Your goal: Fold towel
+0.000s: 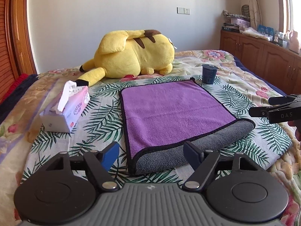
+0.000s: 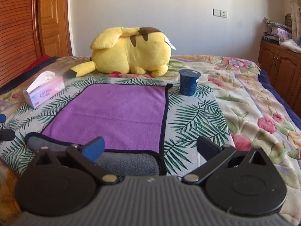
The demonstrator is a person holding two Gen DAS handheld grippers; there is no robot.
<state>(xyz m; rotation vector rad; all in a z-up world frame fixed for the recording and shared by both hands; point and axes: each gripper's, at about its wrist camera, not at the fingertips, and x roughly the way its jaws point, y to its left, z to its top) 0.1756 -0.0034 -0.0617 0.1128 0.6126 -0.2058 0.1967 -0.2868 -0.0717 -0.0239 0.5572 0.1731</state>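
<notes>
Right tool [image 2: 150,147] hides part of the towel's [image 1: 169,111] near grey fold. Left tool [image 1: 151,155] hovers at the near left corner, the right at the near right; both spread wide, gripping nothing. Towel lies folded, purple up, on the bed [image 1: 254,86], between tissue box [image 1: 64,109] and cup [image 1: 209,74].
</notes>
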